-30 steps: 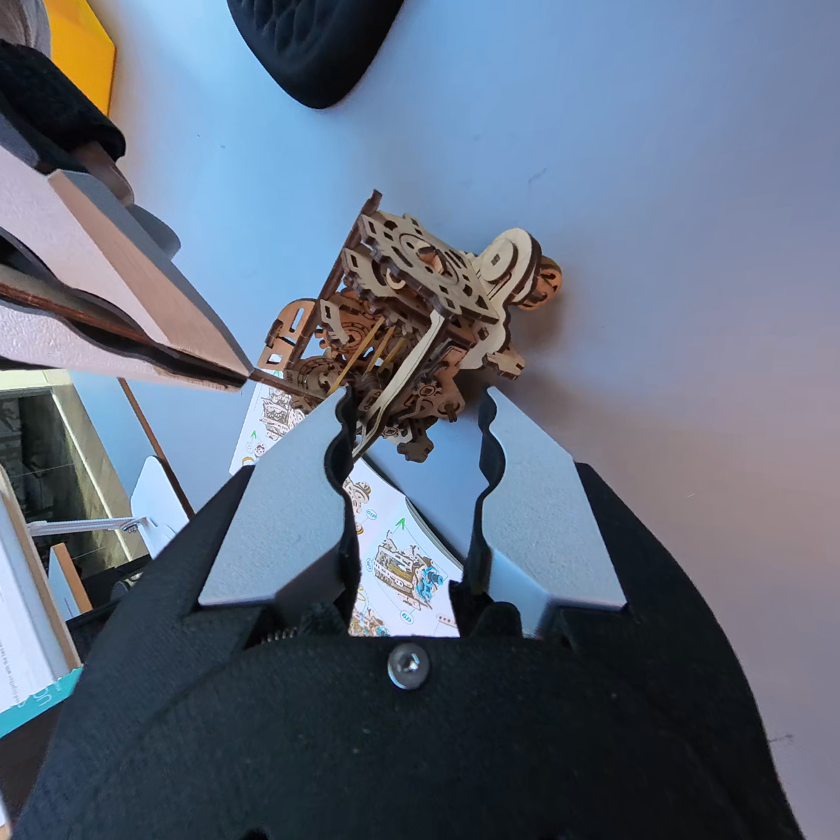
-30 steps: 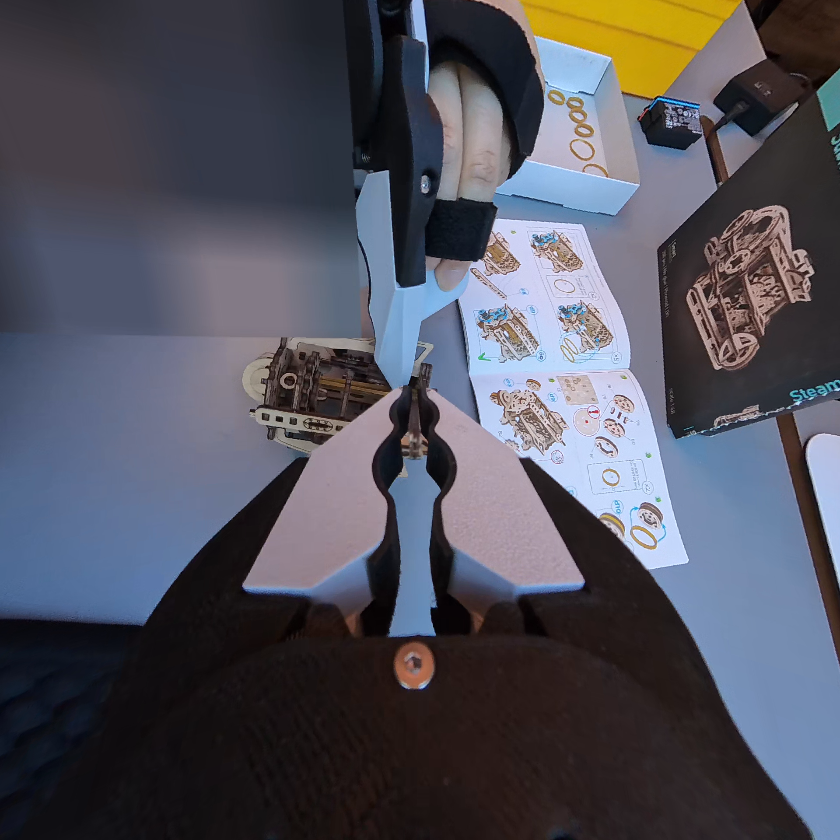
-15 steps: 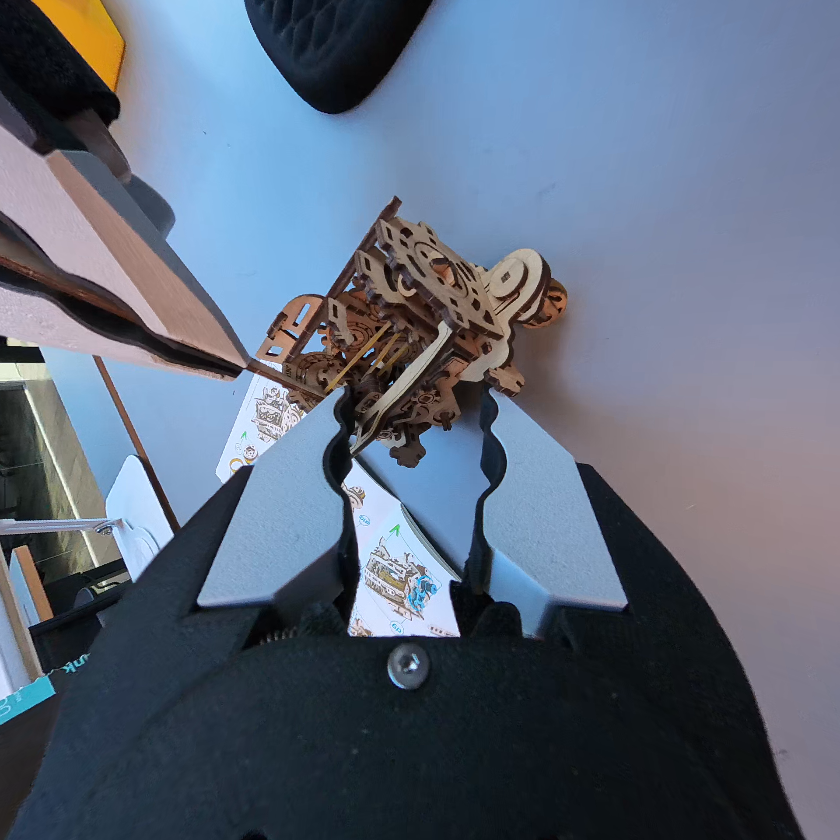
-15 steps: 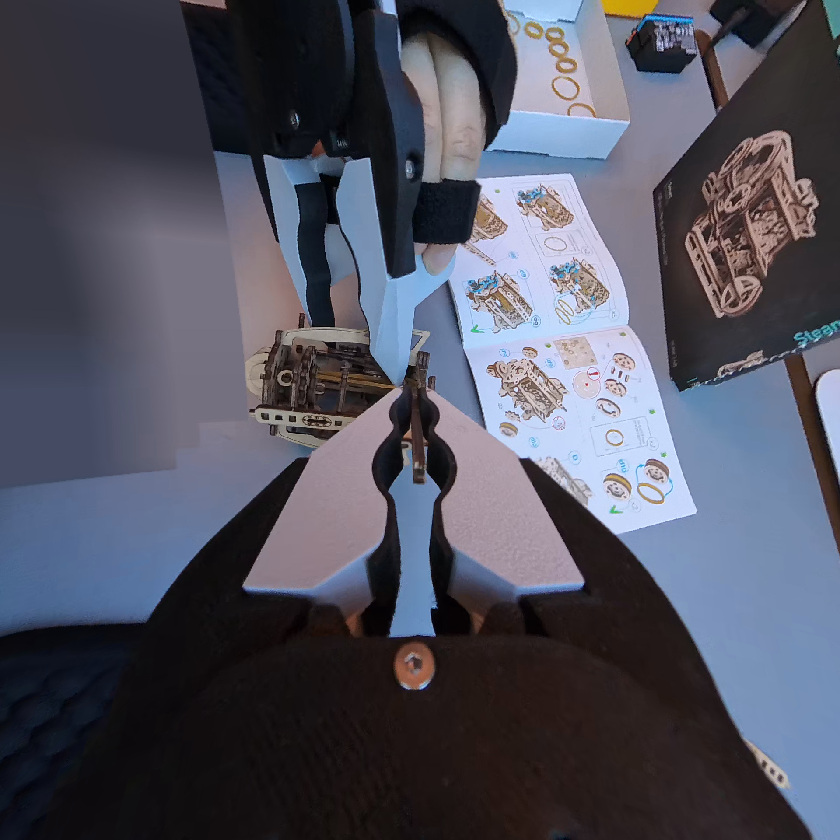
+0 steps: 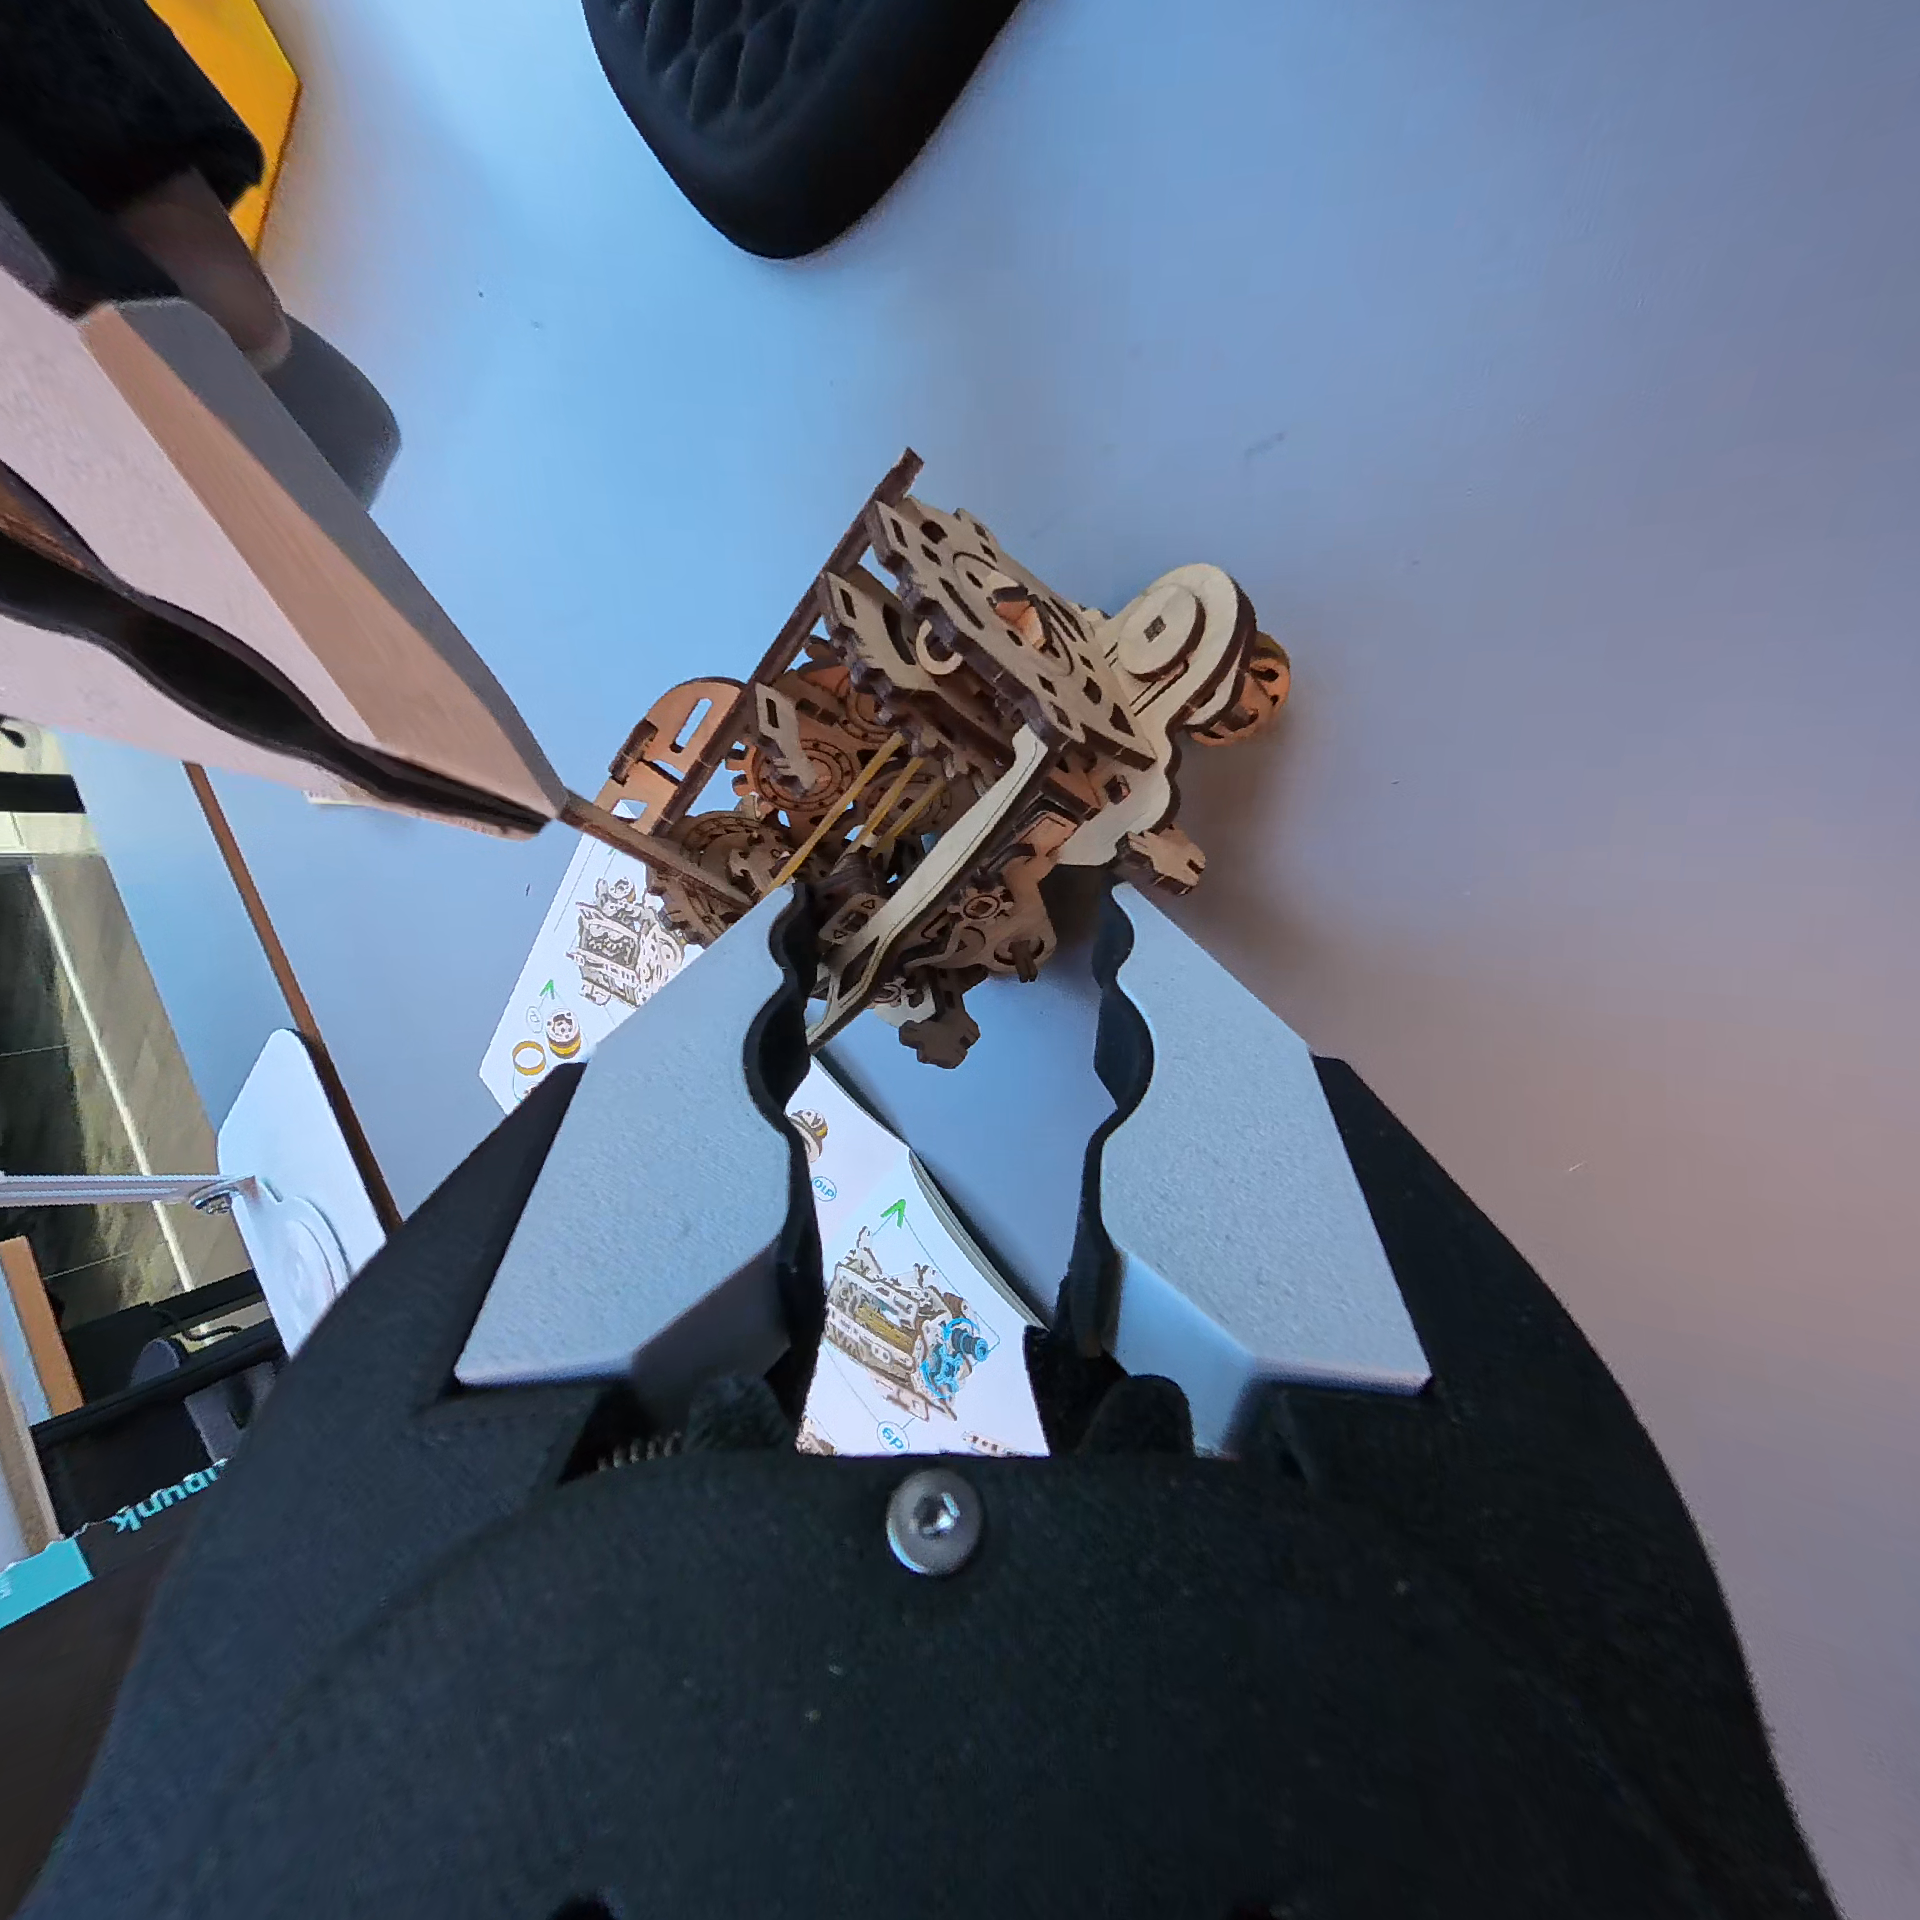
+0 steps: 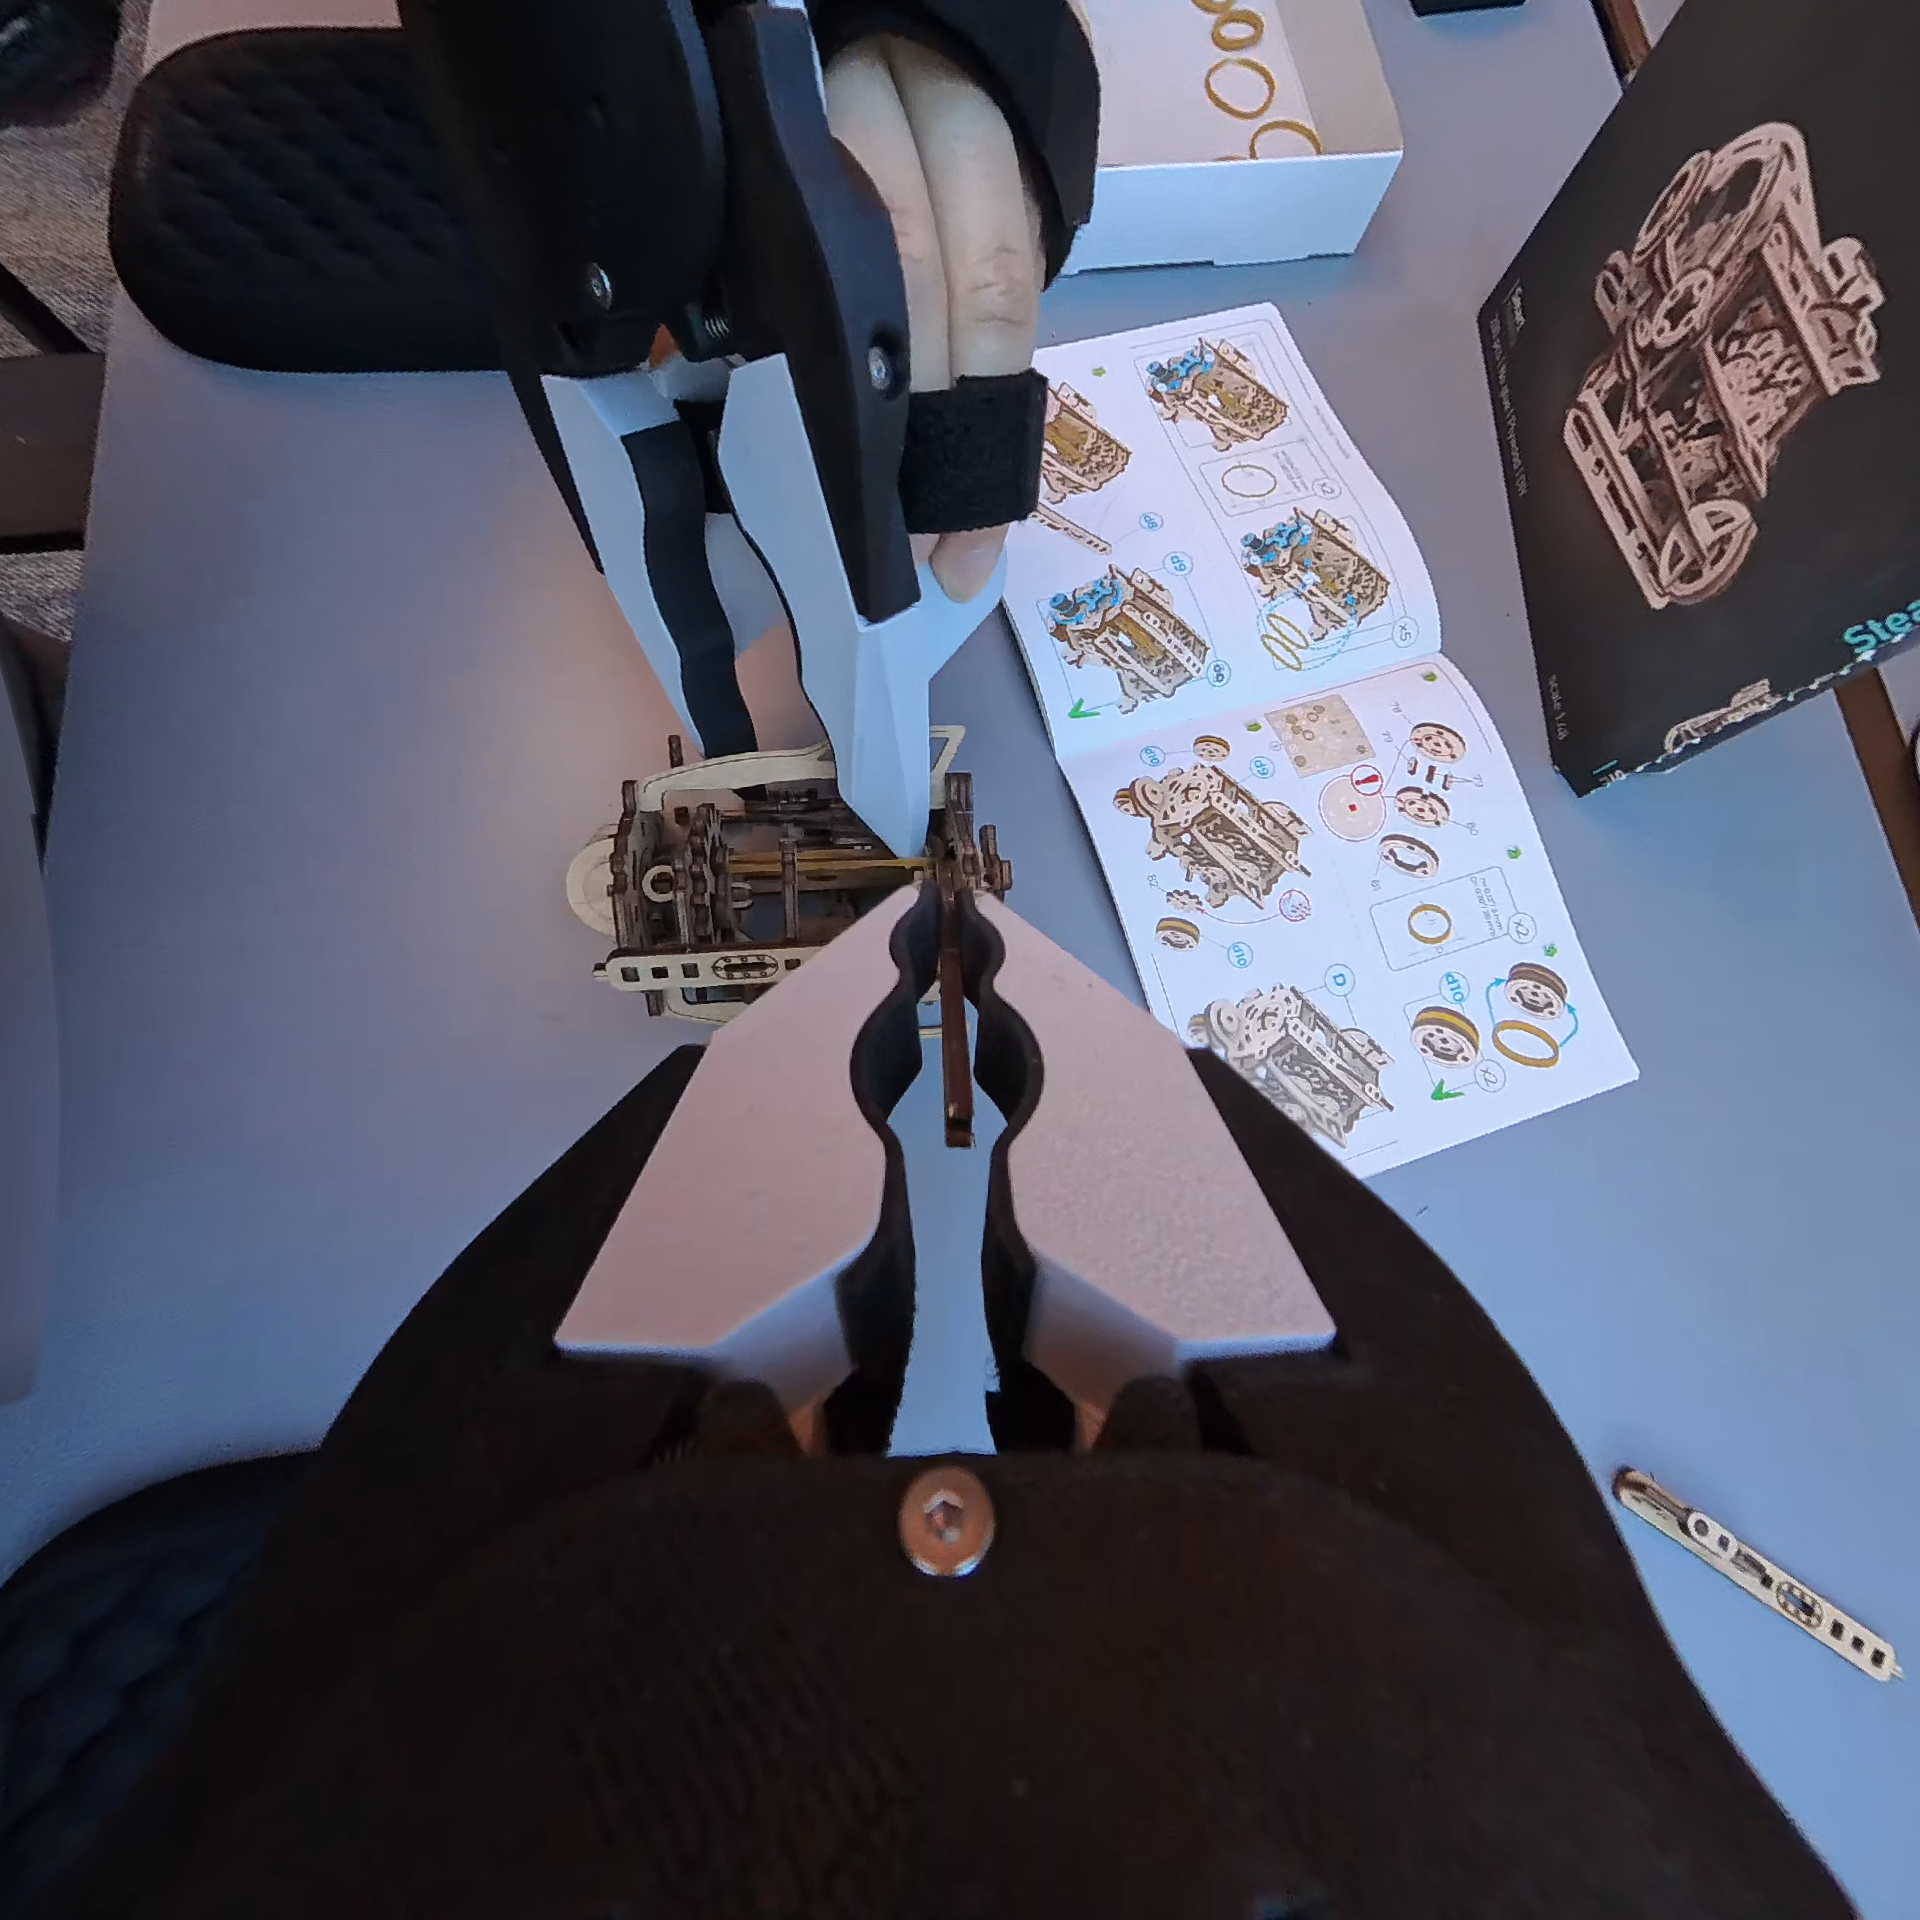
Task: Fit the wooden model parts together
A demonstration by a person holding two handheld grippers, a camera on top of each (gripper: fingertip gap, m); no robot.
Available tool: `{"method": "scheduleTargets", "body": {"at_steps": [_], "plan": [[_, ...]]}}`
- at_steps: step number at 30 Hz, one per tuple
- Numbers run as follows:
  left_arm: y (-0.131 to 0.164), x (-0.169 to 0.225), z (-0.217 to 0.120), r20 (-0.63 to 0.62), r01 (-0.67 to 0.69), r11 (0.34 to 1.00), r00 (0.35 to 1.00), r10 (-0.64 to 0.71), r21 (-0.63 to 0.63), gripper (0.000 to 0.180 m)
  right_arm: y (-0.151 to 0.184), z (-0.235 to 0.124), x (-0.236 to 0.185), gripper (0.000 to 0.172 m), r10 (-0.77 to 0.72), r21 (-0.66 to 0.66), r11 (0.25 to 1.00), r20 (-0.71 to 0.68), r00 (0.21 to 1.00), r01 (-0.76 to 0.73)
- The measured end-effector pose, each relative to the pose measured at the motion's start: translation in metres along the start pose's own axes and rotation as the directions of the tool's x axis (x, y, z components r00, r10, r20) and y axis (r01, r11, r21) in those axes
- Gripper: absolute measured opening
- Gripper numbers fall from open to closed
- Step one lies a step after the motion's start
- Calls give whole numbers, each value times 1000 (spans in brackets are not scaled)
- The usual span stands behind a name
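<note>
The half-built wooden model (image 5: 987,748) lies on the grey table (image 5: 1558,520). My left gripper (image 5: 951,904) is open around its near end. The left pad (image 5: 774,997) touches a pale strip of the model, and the right pad (image 5: 1117,966) stands clear of it. My right gripper (image 6: 940,904) is shut on a thin dark wooden piece (image 6: 954,1039), seen edge-on, whose tip meets the model's (image 6: 717,894) right end. The left gripper (image 6: 816,795) comes down onto the model from above. In the left wrist view the right gripper (image 5: 520,821) holds the thin piece (image 5: 634,847) against the model.
An open instruction booklet (image 6: 1299,779) lies right of the model. A black box (image 6: 1704,395) stands at the far right and a white box with yellow rings (image 6: 1247,177) at the back. A loose wooden strip (image 6: 1766,1590) lies at the near right. A black cushion (image 6: 291,208) is at the back left.
My right gripper has brought the thin piece up to the model's right end, and more of the piece now shows behind the pads. The left gripper stays open at the model.
</note>
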State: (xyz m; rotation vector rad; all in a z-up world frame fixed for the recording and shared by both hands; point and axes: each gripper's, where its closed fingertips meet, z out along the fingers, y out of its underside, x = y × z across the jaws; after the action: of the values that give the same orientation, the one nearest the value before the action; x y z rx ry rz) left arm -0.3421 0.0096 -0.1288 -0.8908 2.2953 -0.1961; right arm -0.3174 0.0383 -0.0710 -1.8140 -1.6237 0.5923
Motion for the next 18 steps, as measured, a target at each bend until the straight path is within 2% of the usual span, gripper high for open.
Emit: {"method": "scheduleTargets", "body": {"at_steps": [6,14,18], "plan": [[0,1,-1,-10,24,1000,1000,-24,3,52,4,2,0,0,-24,-10,1000,8,1000,24],[1,-1,-3,-43,47,999,998,-48,-24,44,13,4,1,0,12,-34,999,40,999,-11],[0,-3,-1,-15,43,999,999,-43,-7,43,9,5,-1,0,3,-10,1000,53,999,-2]]}}
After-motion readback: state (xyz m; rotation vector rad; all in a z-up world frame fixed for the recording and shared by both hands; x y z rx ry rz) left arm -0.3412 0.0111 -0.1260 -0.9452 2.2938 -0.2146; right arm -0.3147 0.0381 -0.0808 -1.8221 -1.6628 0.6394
